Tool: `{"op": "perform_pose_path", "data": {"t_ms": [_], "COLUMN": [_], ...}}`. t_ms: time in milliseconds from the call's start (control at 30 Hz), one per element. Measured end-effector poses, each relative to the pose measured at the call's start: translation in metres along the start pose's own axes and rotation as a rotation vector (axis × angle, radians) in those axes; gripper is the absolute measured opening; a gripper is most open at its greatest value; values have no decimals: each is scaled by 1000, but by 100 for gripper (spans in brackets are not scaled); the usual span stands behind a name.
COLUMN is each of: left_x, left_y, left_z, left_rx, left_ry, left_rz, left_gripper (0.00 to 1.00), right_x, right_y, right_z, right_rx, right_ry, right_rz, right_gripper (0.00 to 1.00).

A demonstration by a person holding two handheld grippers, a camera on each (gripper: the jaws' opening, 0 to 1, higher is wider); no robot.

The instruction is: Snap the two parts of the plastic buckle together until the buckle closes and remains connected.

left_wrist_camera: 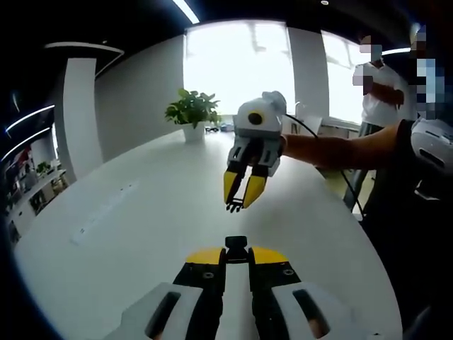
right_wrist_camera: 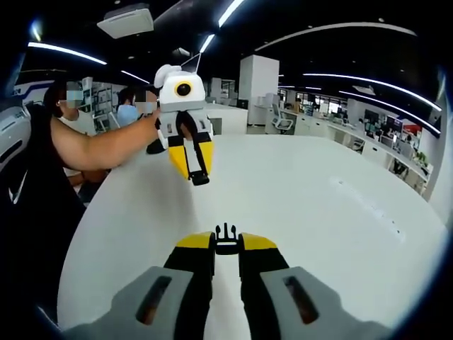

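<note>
Left gripper [left_wrist_camera: 236, 256] and right gripper [right_wrist_camera: 226, 243] raised facing each other, apart, fingers clamped, forearms extended

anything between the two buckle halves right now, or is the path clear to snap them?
Nothing visible stands between them. The left gripper holds the socket half, the right gripper holds the pronged half, both raised over the white table, facing each other across open air.

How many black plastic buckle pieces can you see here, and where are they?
2. The pronged black plastic buckle piece is pinched in the right gripper. The socket-shaped black plastic buckle piece is pinched in the left gripper. They are apart, above the white table.
</note>
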State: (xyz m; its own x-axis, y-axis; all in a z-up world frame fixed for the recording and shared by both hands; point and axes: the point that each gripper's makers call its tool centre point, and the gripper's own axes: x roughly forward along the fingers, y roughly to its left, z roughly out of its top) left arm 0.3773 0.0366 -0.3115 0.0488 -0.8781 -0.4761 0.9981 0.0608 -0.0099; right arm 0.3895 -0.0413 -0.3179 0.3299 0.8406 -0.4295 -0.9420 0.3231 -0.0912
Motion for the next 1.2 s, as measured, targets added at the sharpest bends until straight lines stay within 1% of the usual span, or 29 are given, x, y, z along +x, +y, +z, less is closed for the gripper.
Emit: {"op": "perform_pose_path", "data": {"t_ms": [300,400,467,533,700,833,1000,1067,1133,1200], "left_x": [1,3,4,5,4,4,6,7,8,10], "left_y": [0,-1,-1,-1,0,0,0,0,-1,-2], "left_z": [-3,-7,-11,-12,-11,-9,-12,-13,-12,-14], "left_rx": [-1,1,2,-3,-6,-7,-6,-1,-6,-1], "left_ry": [-5,-7,8,8,-6,-15,-12,-15,-26,-16], "left_rz": [-3,-5,0,-4,-7,-13,-17,-14,-24,-22], "left_gripper": [11,11,11,11,11,11,11,11,11,11], "right_x": [2,3,5,6,9,14,15,14,14,13], "right_y": [0,1,1,1,3,5,5,4,3,2], "right_z": [-3,-4,-5,-4,-2,-6,-6,-5,-3,-2], "right_rx": [5,7,5,6,3,2,-2,-5,-4,0], "right_ry": [1,1,6,5,3,10,12,7,-6,-14], "right_rz": [3,5,7,10,16,21,20,18,17,19], "right_gripper": [11,11,11,11,11,11,11,11,11,11]}}
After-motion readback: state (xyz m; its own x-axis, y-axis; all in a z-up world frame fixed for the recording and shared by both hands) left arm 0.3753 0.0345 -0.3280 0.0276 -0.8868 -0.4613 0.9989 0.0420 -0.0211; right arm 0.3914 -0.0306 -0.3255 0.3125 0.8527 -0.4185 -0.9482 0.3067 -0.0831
